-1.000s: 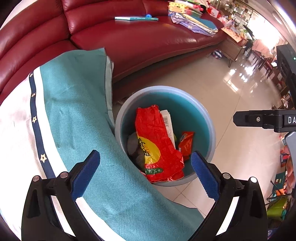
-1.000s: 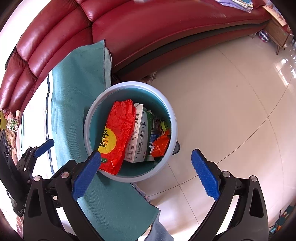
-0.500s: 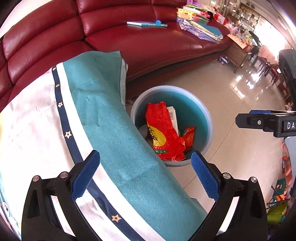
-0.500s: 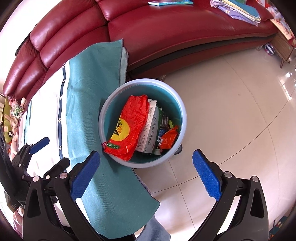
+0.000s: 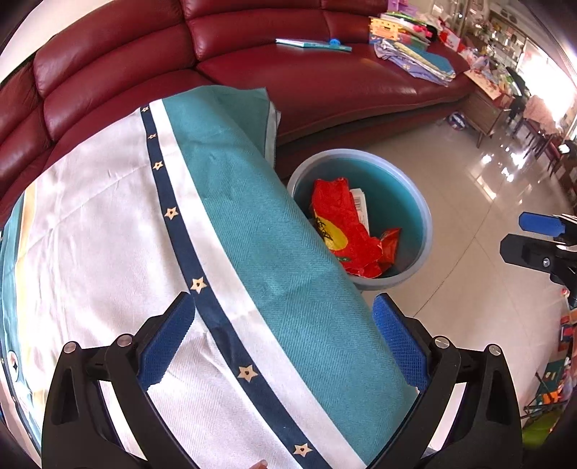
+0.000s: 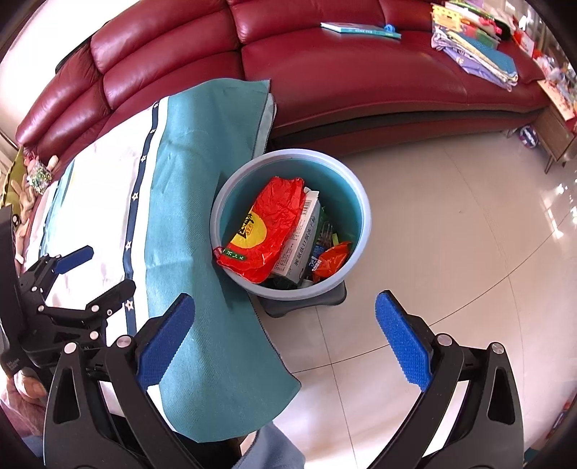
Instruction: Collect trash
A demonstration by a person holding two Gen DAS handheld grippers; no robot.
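Observation:
A light blue trash bin point(image 6: 288, 154) point(image 5: 360, 156) stands on the floor beside a cloth-covered table. In it lie a crumpled red and yellow bag point(image 6: 270, 223) point(image 5: 342, 223), a white carton point(image 6: 304, 238) and a small orange wrapper point(image 6: 333, 259). My right gripper point(image 6: 285, 306) is open and empty, above the floor just in front of the bin. My left gripper point(image 5: 281, 310) point(image 6: 97, 277) is open and empty over the tablecloth, left of the bin. In the left wrist view the table edge hides part of the bin.
The teal and white tablecloth point(image 6: 180, 180) point(image 5: 270, 252) with a navy star stripe hangs over the table's edge. A red leather sofa point(image 6: 360, 90) point(image 5: 324, 79) curves behind the bin, with a book point(image 6: 360, 29) and folded cloths point(image 6: 476, 47). Glossy tiled floor point(image 6: 450, 234) spreads to the right.
Both grippers have drawn back from the bin, which now looks smaller and farther. The left one has shifted over the tablecloth. Both stay open and empty.

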